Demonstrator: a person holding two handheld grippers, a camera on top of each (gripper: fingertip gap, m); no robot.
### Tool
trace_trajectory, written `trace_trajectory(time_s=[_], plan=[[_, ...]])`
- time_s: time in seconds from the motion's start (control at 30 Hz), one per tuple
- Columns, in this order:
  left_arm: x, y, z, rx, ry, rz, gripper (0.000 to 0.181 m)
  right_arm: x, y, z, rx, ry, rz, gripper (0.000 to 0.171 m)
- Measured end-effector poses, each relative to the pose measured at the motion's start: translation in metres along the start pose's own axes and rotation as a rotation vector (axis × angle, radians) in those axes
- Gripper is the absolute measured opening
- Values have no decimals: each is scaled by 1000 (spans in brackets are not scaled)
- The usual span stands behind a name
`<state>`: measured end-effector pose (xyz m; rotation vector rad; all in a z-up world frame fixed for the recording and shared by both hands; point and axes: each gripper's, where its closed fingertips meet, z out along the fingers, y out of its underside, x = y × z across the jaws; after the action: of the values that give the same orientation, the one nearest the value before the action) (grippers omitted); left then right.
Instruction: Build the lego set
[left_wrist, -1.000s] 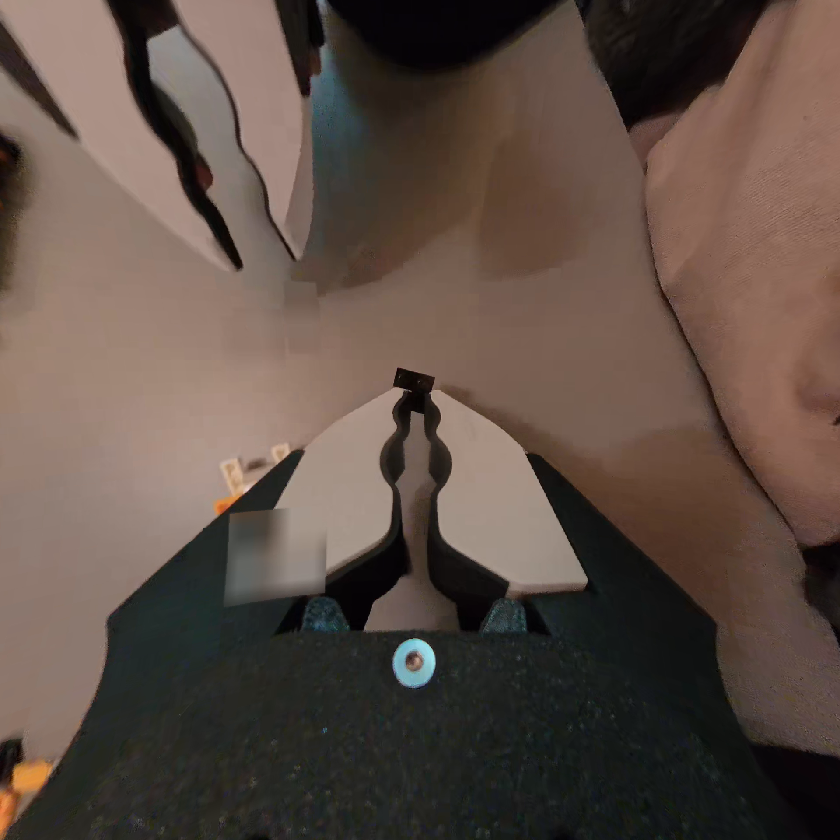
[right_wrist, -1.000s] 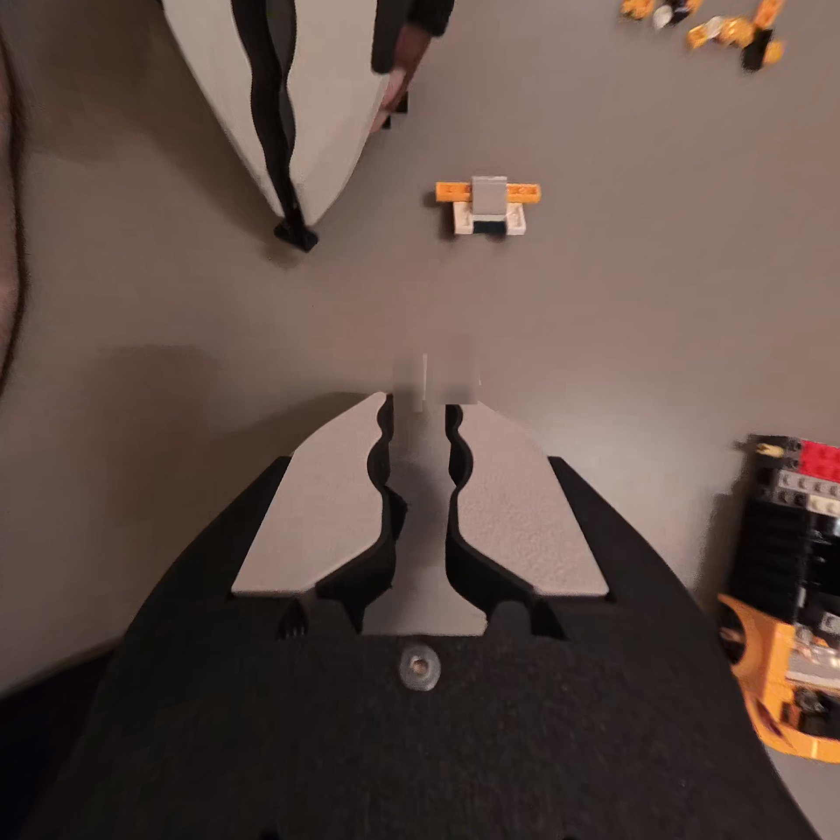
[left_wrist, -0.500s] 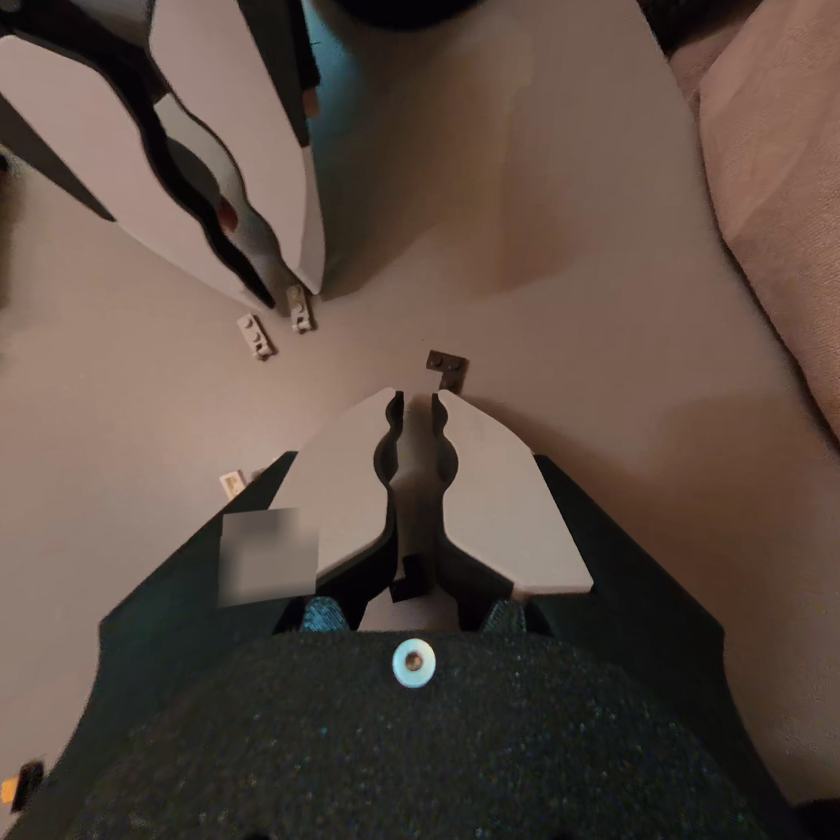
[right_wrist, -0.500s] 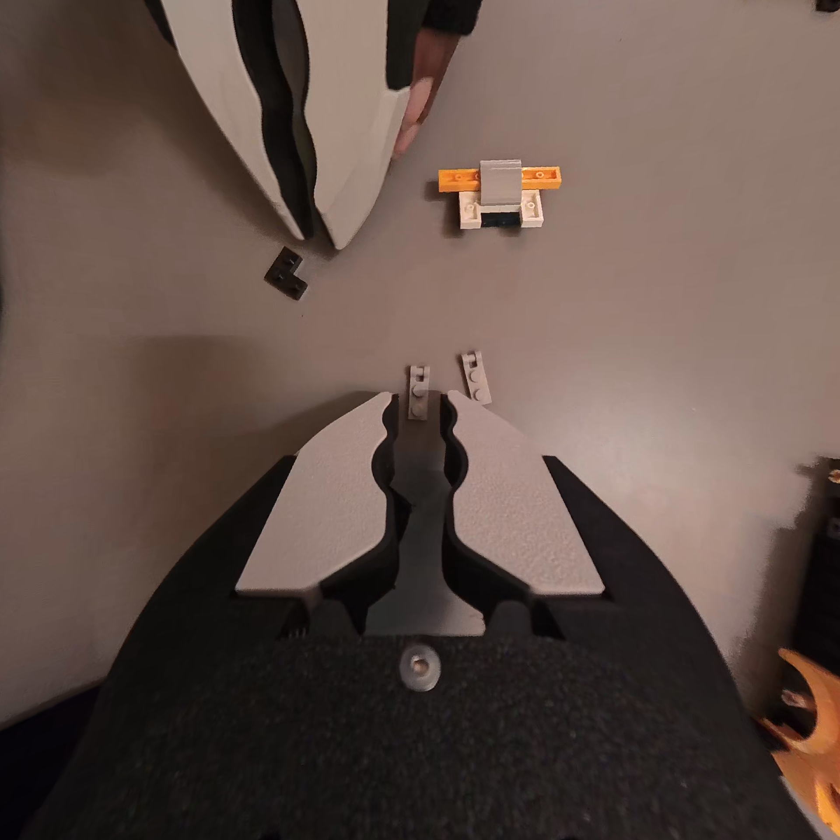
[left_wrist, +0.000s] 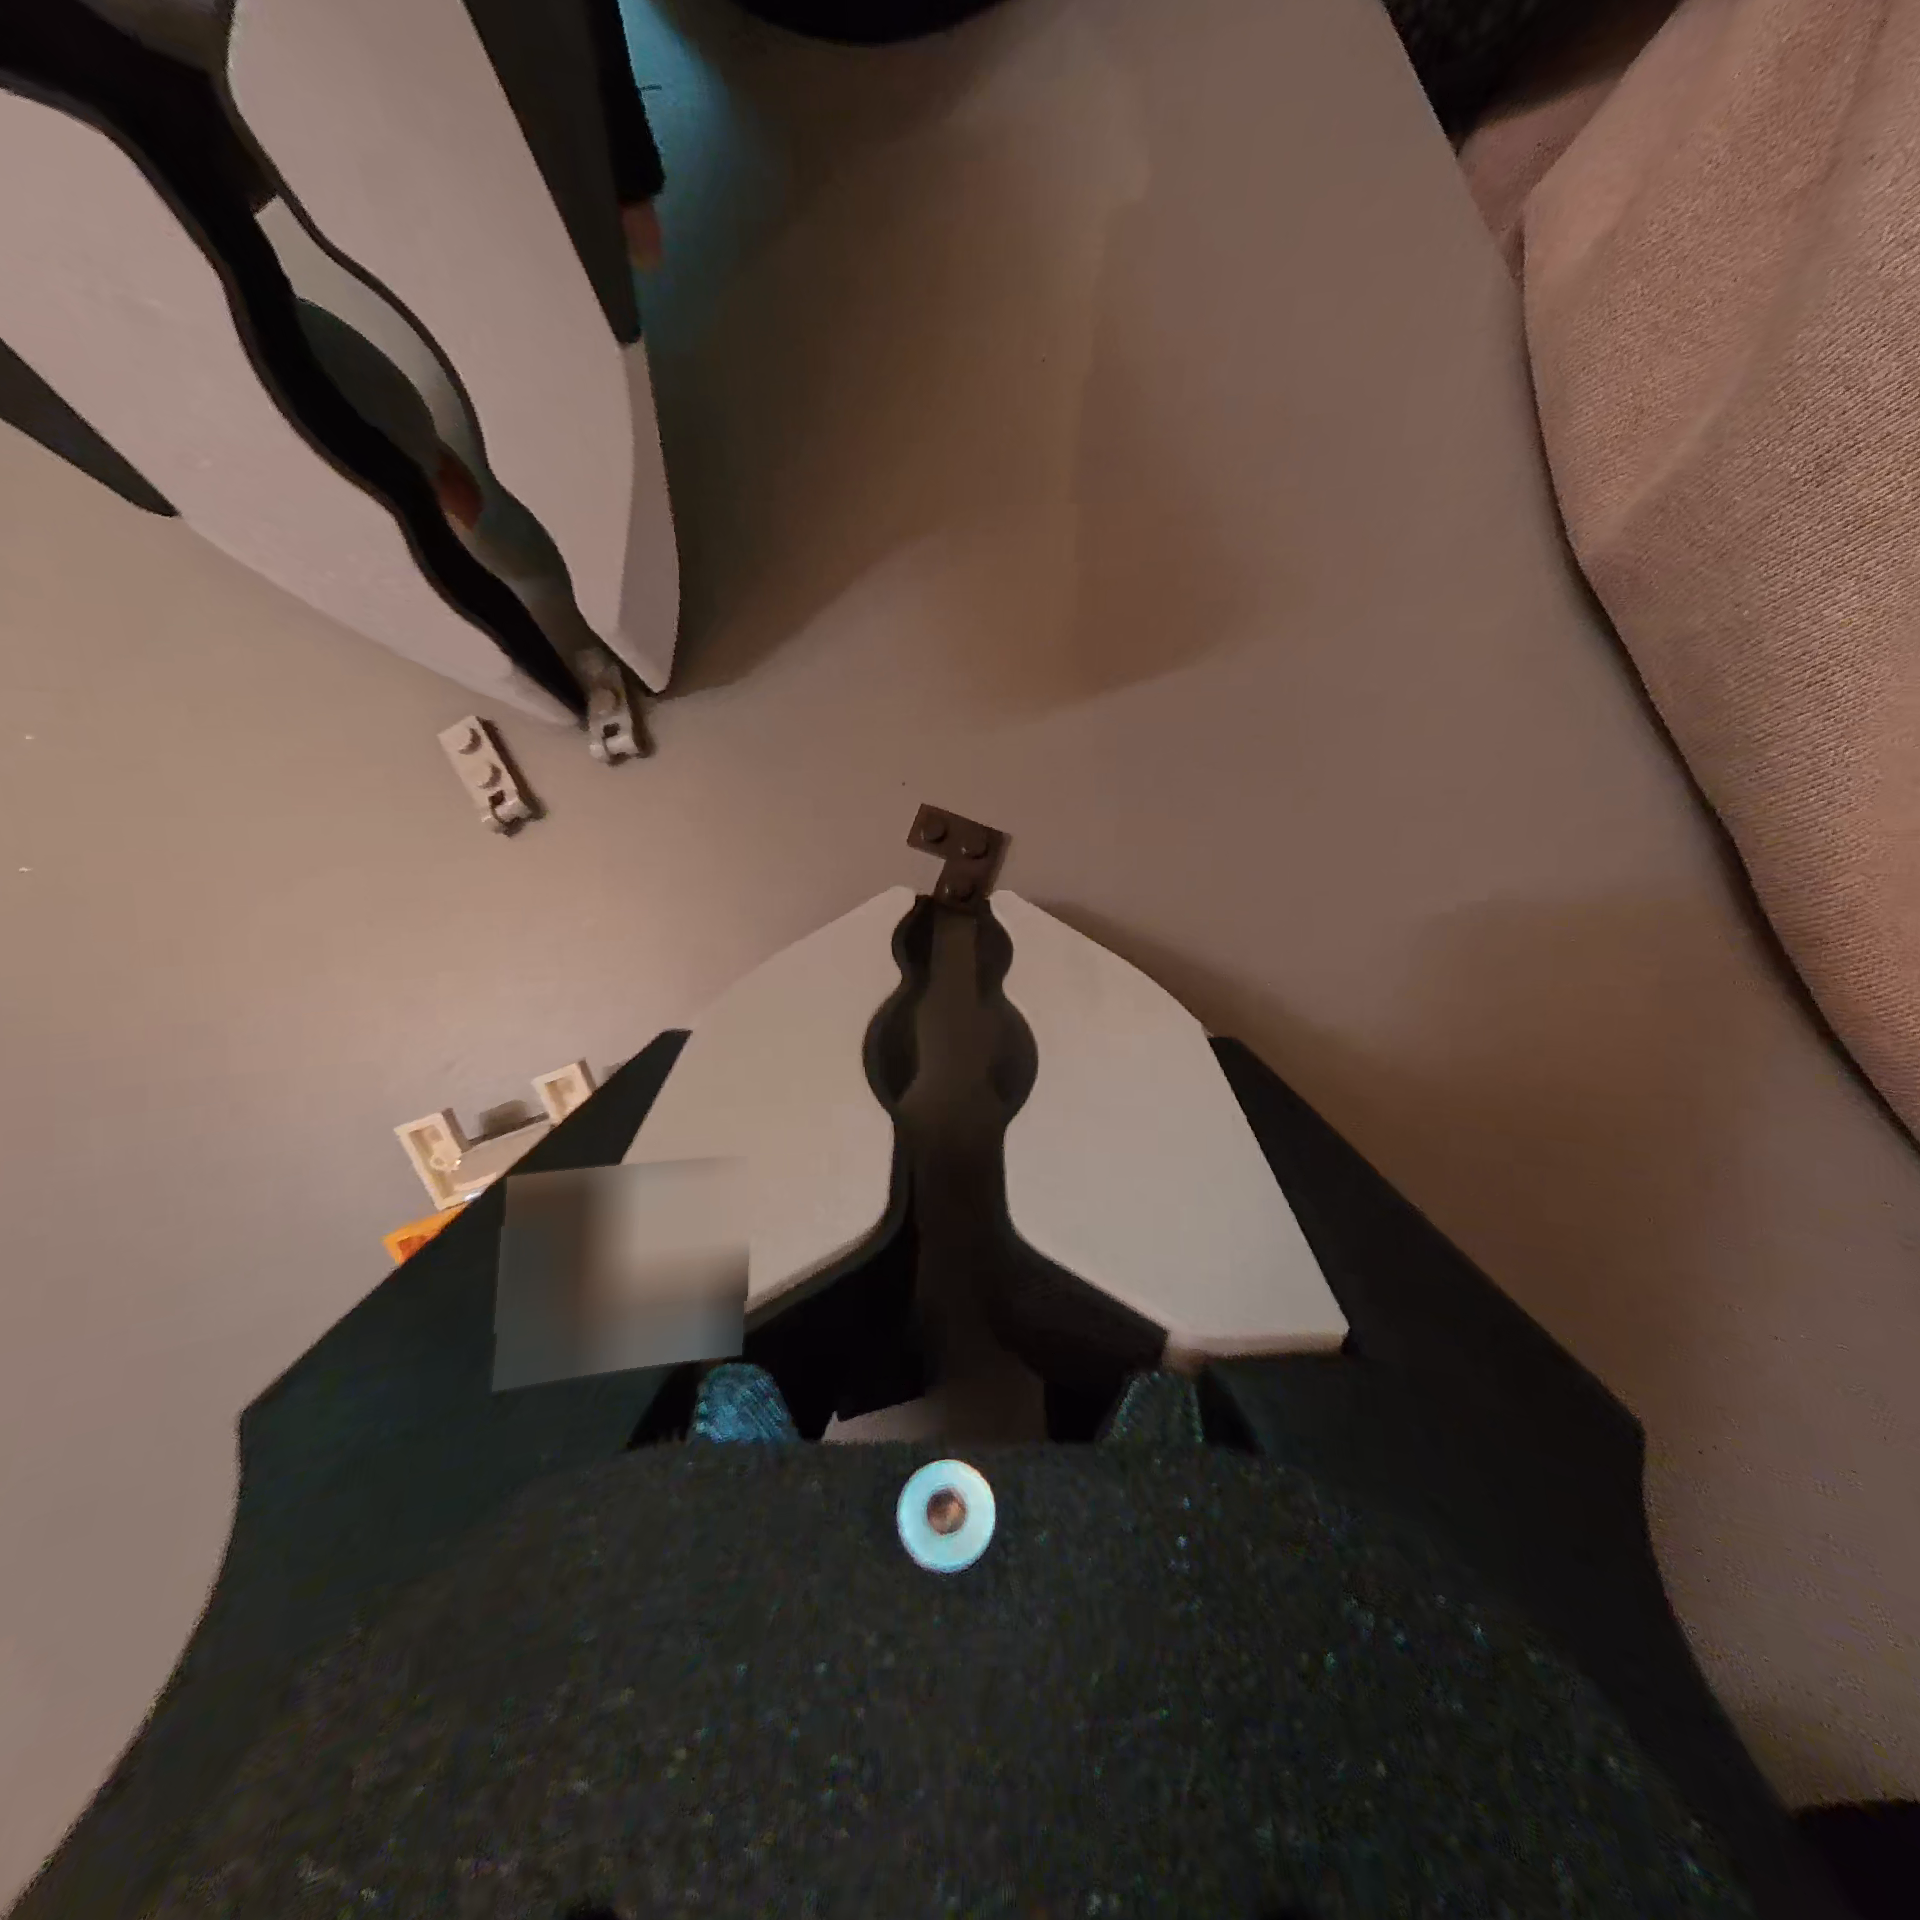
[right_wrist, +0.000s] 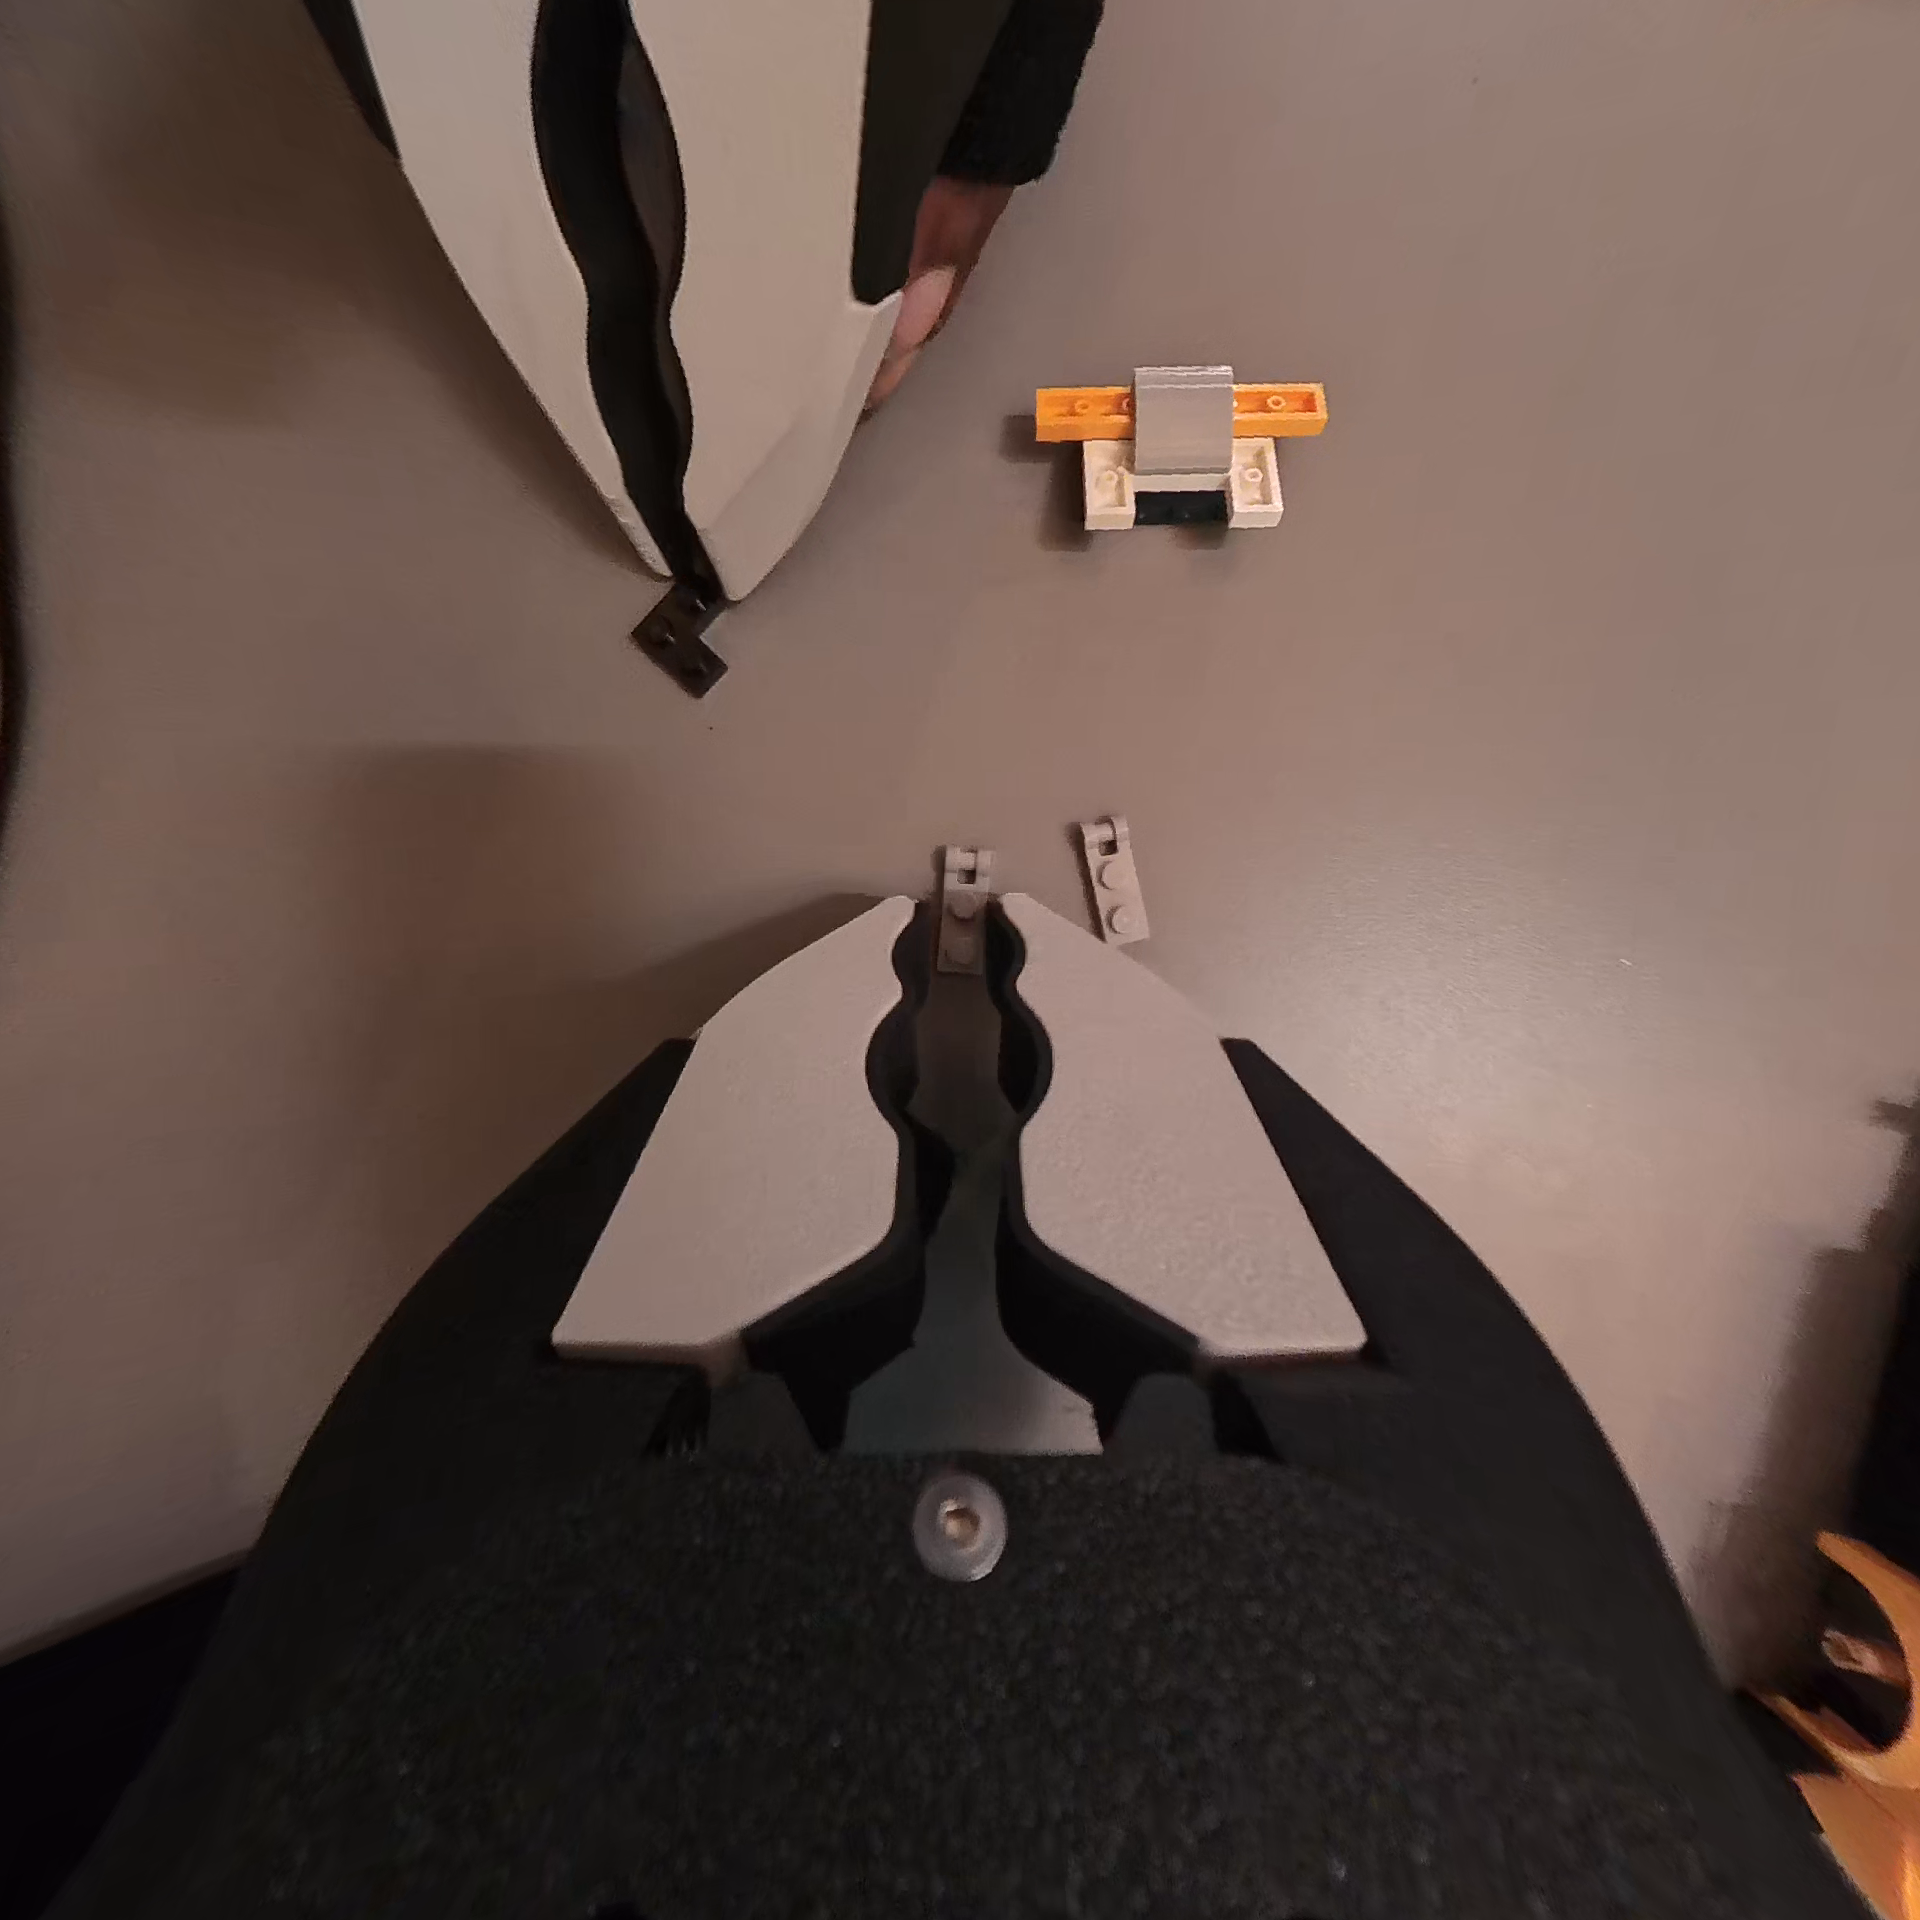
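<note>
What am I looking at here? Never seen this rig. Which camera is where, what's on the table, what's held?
No robot arm: a person holds a two-finger gripper in each hand, each with a camera looking along its fingers.

The left wrist view shows the left gripper closed on a small black L-shaped lego plate.

The right wrist view shows the right gripper closed on a narrow grey lego hinge plate. Each gripper also appears at the top left of the other's view.

On the grey table lie a second grey hinge plate and a small orange, white and grey lego sub-assembly.
</note>
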<state>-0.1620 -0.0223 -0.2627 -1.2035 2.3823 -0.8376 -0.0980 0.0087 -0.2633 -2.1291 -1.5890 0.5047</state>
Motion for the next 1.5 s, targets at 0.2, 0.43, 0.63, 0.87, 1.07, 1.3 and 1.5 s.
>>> trace_trajectory(time_s=[0.2, 0.43, 0.63, 0.87, 1.07, 1.3, 1.5], plan=[[-9, 2, -2, 7, -41, -11, 11, -1, 0, 0, 1, -4, -4, 8], [-16, 3, -5, 19, -73, -17, 8, -2, 0, 0, 6, -9, -2, 8], [-15, 2, -7, 32, -68, -25, 10, -3, -1, 0, 9, -10, -5, 7], [-9, 4, -4, 22, -30, -39, 13, -13, -10, 7, 16, -33, -42, 8], [-9, 5, -4, 28, -26, -50, 13, -15, -12, 7, 28, -39, -41, 7], [-9, 3, -3, 34, -24, -52, 13, -17, -13, 7, 37, -49, -42, 7], [-14, 2, -2, 39, -59, -49, 11, -21, -18, 8, 59, -65, -50, 7]])
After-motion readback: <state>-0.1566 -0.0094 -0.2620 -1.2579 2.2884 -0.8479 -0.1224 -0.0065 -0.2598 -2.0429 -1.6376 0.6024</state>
